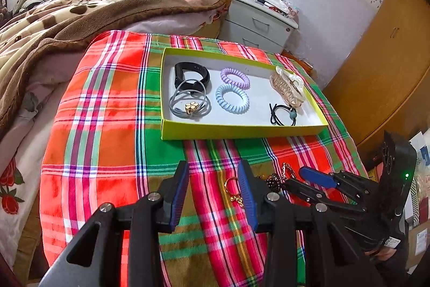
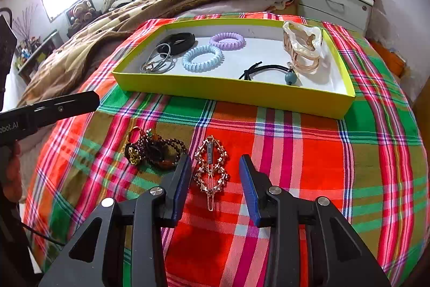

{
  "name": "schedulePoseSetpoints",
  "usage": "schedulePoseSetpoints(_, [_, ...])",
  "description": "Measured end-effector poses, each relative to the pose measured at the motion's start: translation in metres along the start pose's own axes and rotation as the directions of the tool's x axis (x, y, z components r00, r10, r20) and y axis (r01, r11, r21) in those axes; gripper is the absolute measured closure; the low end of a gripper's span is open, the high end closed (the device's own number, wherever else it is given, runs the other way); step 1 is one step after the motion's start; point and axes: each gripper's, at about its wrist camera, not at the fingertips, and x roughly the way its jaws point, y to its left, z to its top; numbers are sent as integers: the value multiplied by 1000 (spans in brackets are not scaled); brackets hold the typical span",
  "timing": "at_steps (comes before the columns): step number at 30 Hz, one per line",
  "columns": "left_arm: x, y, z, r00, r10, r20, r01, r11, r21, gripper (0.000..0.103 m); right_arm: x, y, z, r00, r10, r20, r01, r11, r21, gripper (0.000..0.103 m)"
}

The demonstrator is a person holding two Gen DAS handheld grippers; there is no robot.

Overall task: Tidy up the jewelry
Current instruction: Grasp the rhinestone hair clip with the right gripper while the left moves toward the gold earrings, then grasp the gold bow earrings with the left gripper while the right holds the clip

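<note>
yellow-green tray (image 2: 242,94) on red-green plaid cloth (image 2: 309,152)

Little legible text. In the right wrist view, white lettering "obot.AI" reads on the black body of the left hand-held gripper (image 2: 51,109) at the left edge; the start of the word is cut off by the frame. On the rhinestone hair clip (image 2: 212,168) lying on the plaid surface, a small dark plate carries pale letters too small to make out (perhaps three characters). In the left wrist view, a white label on the right hand-held gripper (image 1: 317,180) near its lower body shows dark print, unreadable. Boxes at the far right edge bear print, blurred.
</note>
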Motion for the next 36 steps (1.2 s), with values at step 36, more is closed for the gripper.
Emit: schedulePoseSetpoints(36, [18,-50,-31,995,-25,-94,42,982,183,64,-35,-26,-25,985,-157,77,150,985,83,74])
